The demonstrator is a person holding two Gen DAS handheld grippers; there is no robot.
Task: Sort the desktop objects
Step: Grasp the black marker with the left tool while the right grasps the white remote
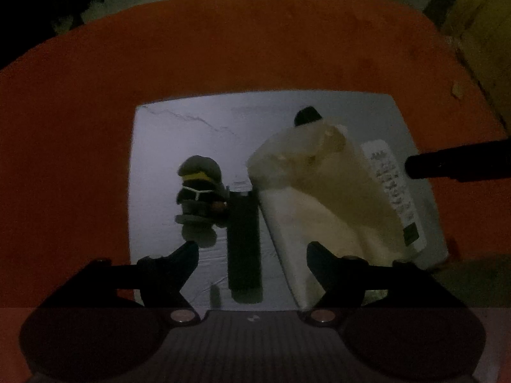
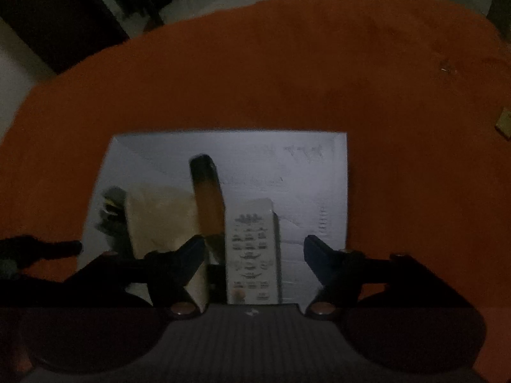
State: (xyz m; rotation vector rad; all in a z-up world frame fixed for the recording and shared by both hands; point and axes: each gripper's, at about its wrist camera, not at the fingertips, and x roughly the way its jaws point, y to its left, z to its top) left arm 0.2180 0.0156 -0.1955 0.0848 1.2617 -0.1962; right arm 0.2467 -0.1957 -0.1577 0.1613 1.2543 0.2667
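Observation:
A grey mat [image 1: 179, 146] lies on the orange table [image 1: 223, 48]. On it stand a small dark figurine [image 1: 199, 191], a black oblong block [image 1: 243, 242], a pale milky bottle with a black cap [image 1: 322, 185] lying on its side, and a white remote control [image 1: 394, 188]. My left gripper [image 1: 252, 255] is open above the black block. In the right wrist view my right gripper [image 2: 254, 252] is open above the remote [image 2: 252, 249], with the bottle [image 2: 166, 217] and its amber, black-capped neck [image 2: 207, 198] to its left. The figurine [image 2: 110, 204] is blurred.
The right gripper's finger [image 1: 456, 162] shows at the right of the left wrist view; the left gripper's finger [image 2: 48, 250] at the left of the right wrist view. A small tan object [image 2: 504, 124] lies at the table's right edge. Dark room beyond.

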